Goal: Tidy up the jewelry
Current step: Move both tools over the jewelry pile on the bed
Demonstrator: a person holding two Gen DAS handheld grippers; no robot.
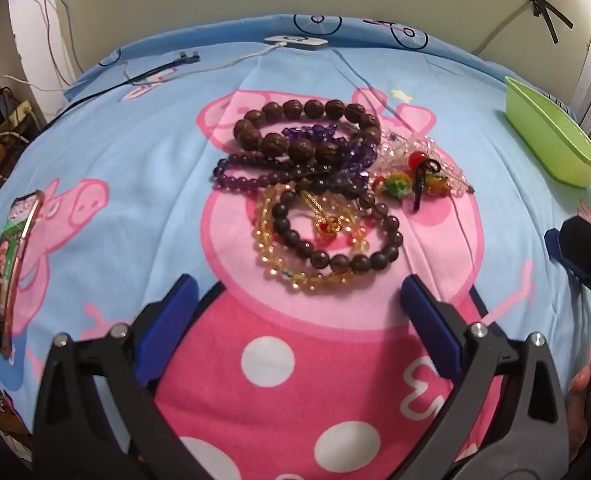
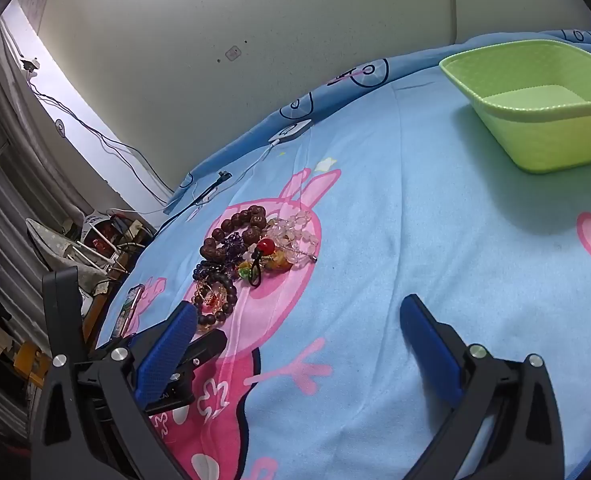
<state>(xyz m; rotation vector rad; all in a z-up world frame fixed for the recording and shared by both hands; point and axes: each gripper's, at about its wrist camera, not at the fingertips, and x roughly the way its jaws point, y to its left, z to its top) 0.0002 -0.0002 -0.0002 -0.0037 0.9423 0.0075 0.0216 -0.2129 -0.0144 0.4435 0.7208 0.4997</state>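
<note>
Roughly, by item:

Jewelry heap (image 1: 319, 184): a tangle of bead strands lying on the pink cartoon pig printed on the blue bedsheet (image 1: 135, 160), near the middle of the bed, straight ahead of the left gripper.
Brown bracelet (image 1: 307, 128): big, wrinkled, walnut-like beads, at the far side of the heap.
Purple strands (image 1: 263, 170): small dark violet faceted beads, looped under and across the brown bracelet.
Dark bracelet (image 1: 335, 240): round, matte, near-black beads in a ring at the near side.
Amber strand (image 1: 295, 276): clear yellow beads, partly under the dark bracelet, with a thin gold chain (image 1: 323, 216) and red beads inside the ring.
Clear beads (image 1: 411, 152): colourless crystal strand on the right of the heap, beside red, green and orange beads and a black cord (image 1: 421, 184).
Green basket (image 2: 535, 108): lime plastic, nothing inside, well apart from the heap, to its right.
Left gripper (image 1: 295, 292): blue pads spread wide, nothing between them, just short of the amber strand.
Right gripper (image 2: 295, 316): spread wide over bare sheet, holding nothing; the heap is off to its left.
Phone (image 1: 9, 276): lit screen, at the left edge of the bed; its text is too small to read.
Writing: none legible anywhere.
</note>
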